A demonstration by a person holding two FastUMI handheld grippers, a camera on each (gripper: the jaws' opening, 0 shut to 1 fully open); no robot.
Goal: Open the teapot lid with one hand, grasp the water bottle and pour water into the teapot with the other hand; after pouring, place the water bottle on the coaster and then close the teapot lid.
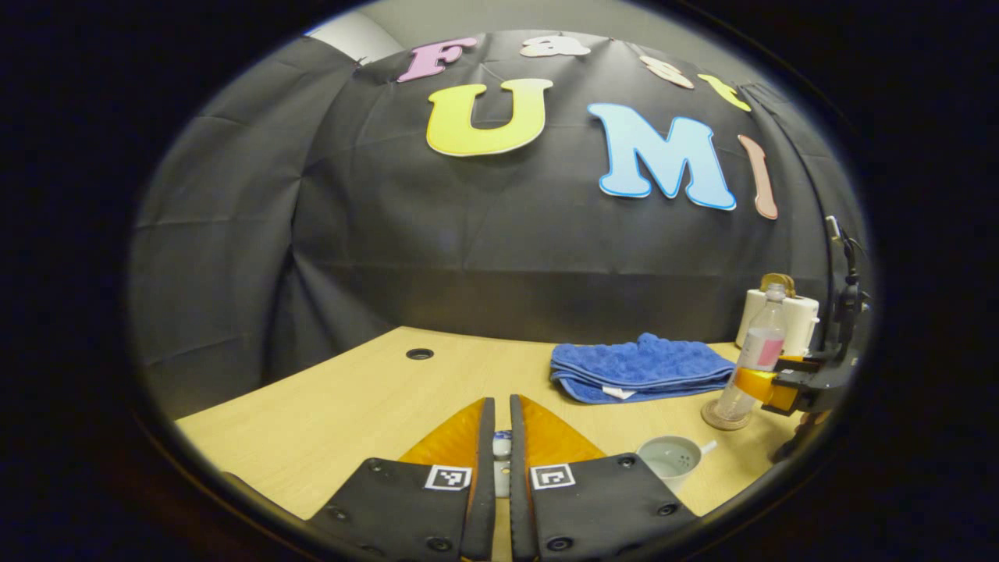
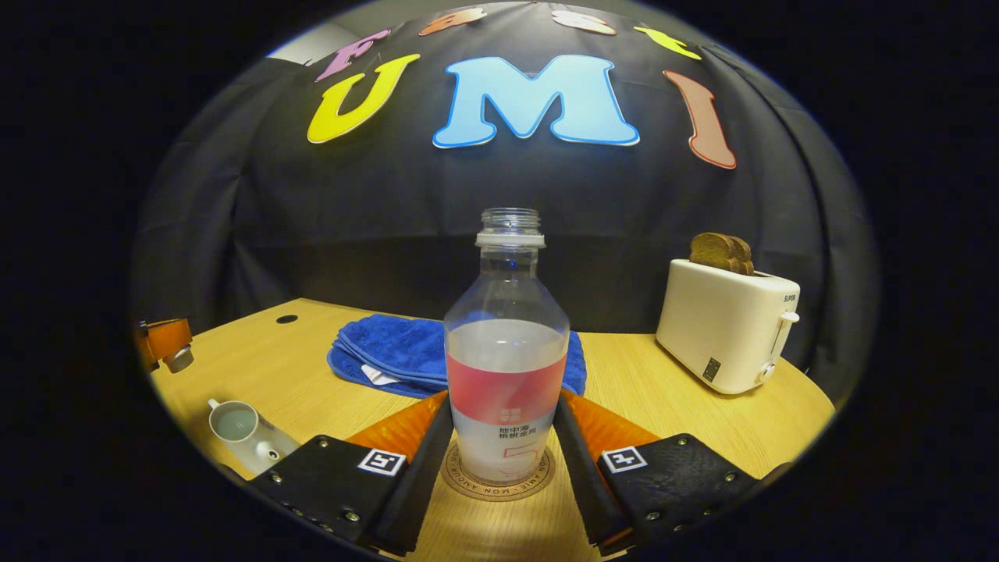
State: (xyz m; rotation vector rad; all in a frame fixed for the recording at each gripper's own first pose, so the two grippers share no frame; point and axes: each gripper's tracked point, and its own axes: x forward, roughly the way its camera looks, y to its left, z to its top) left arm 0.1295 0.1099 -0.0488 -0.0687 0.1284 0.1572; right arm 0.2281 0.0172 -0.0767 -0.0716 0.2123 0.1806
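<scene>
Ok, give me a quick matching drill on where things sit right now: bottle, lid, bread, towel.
Things:
1. bottle
2. lid
3. bread
4. towel

Places:
A. in the toaster
B. on the coaster
C. folded on the table
D. between the fingers of the left gripper

Pairs: 1-B, 2-D, 3-A, 4-C

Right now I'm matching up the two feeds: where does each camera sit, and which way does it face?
Left gripper view: rides the left gripper, facing the booth wall; jaws pinch the teapot lid.
Right gripper view: rides the right gripper, facing the wall; jaws flank the water bottle on the coaster.
Shared: teapot, blue towel, toaster, bottle.
</scene>
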